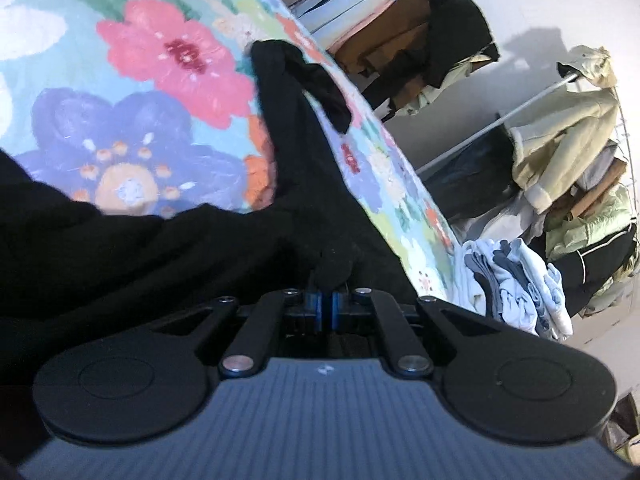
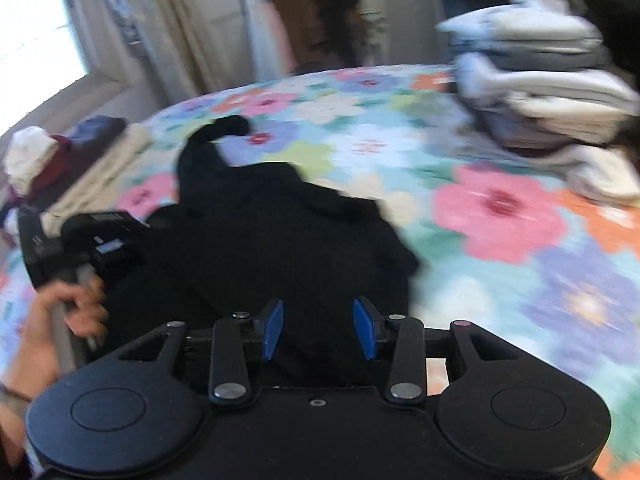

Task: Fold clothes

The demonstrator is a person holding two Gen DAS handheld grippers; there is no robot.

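Left wrist cam: left gripper point(image 1: 323, 286) has its blue pads pressed together w/ a bunch of the black garment point(image 1: 168, 248) pinched between them. Black cloth spreads left from the pinch across the floral bedspread point(image 1: 132, 80), and one long strip runs up and away to a crumpled end point(image 1: 304, 68) near the bed edge. Beyond the edge, at the corner, sits a pile of light blue and grey clothes point(image 1: 516, 280). Behind that, a clothes rack point(image 1: 520, 108) w/ a cream jacket point(image 1: 560, 136) and other coats against a white wall.

Right wrist cam: heavy motion blur here. Right gripper point(image 2: 318, 330) is spread wide, blue pads well apart, nothing between them; it hangs over the near part of the garment, prob. not touching, but hard to tell. The garment lies bunched in the middle of the bedspread w/ a sleeve-like tail curling toward the far side. At left the person's left hand point(image 2: 68, 312) grips the handle of the other gripper, which sits at the garment's left edge. Stack of folded clothes point(image 2: 544, 80) far right on the bed; smaller heap of white, dark red and blue items point(image 2: 60, 152) far left. Curtain point(image 2: 168, 20) and bright window behind.
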